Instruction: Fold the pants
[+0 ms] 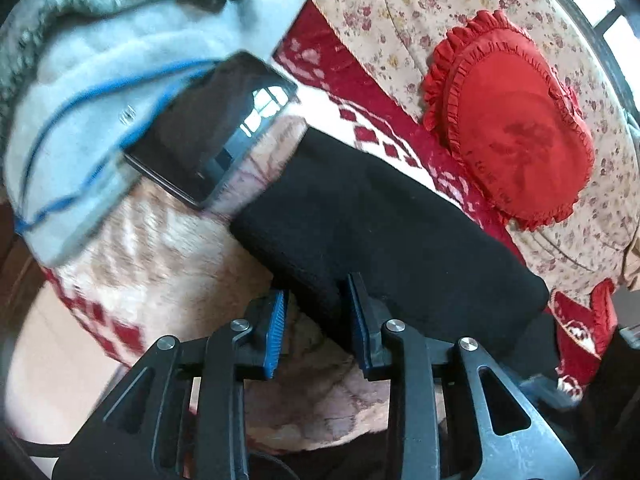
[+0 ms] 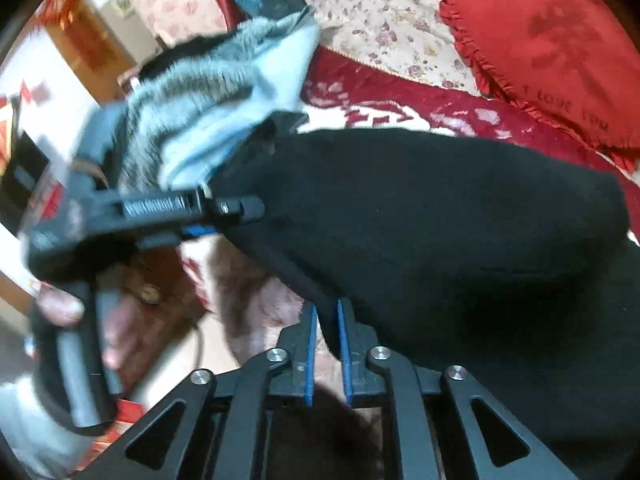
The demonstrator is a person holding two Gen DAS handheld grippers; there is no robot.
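Black pants (image 1: 384, 232) lie in a thick folded band across a red and white patterned bedspread (image 1: 372, 128). In the left wrist view, my left gripper (image 1: 316, 320) has its blue pads closed on the near edge of the fold. The right wrist view shows the same pants (image 2: 440, 216) as a bulky dark mass. My right gripper (image 2: 327, 344) pinches their lower edge between its blue pads. The left gripper (image 2: 236, 216) shows there too, blurred, clamped on the pants' left end and held by a hand (image 2: 60, 308).
A light blue fleece garment (image 1: 108, 80) with a furry trim lies at the left, and a black phone (image 1: 212, 132) rests on it. A red frilled heart pillow (image 1: 512, 120) and a floral quilt (image 1: 400, 12) lie beyond the pants. A wooden floor (image 2: 80, 32) shows off the bed's edge.
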